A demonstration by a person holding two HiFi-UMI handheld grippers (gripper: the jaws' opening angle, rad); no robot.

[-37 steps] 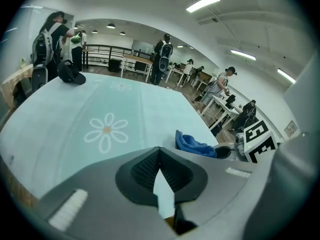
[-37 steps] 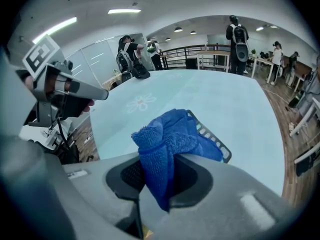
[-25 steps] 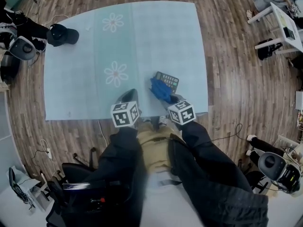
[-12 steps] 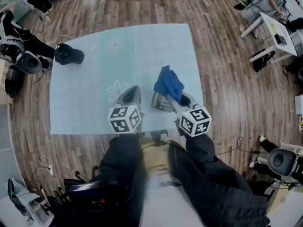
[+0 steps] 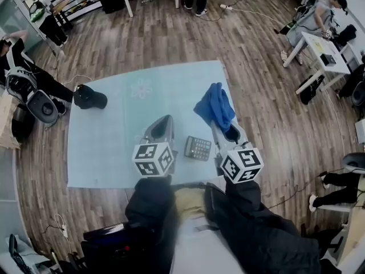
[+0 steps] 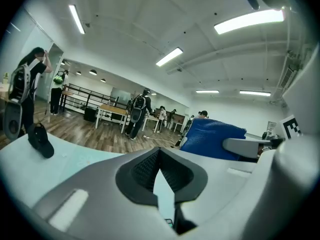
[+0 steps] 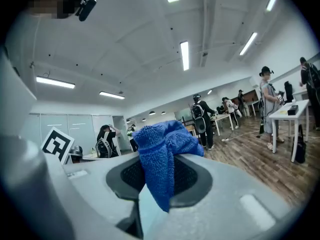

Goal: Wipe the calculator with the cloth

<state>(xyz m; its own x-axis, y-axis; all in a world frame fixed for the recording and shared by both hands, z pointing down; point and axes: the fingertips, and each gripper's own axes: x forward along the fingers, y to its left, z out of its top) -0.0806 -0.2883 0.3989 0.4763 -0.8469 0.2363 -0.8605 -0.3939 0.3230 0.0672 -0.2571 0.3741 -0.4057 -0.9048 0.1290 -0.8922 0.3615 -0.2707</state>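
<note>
A dark calculator [image 5: 198, 148] lies flat on the pale blue table [image 5: 114, 147], close to the near edge and between my two grippers. My right gripper [image 5: 219, 122] is shut on the blue cloth [image 5: 215, 106], which bunches up off the table beyond and to the right of the calculator. In the right gripper view the cloth [image 7: 162, 151] hangs out of the clamped jaws of the right gripper [image 7: 167, 170]. My left gripper [image 5: 162, 122] is just left of the calculator and holds nothing. In the left gripper view, the left gripper [image 6: 160, 152] has its tips together, with the cloth [image 6: 212, 138] off to the right.
A black cap [image 5: 90, 97] lies at the table's left edge, also in the left gripper view as the cap [image 6: 40, 139]. White tables [image 5: 319, 44], chairs and several people stand around on the wooden floor.
My right gripper has lifted the cloth off the calculator and carried it to the far right. The calculator now lies uncovered. The left gripper has barely moved.
</note>
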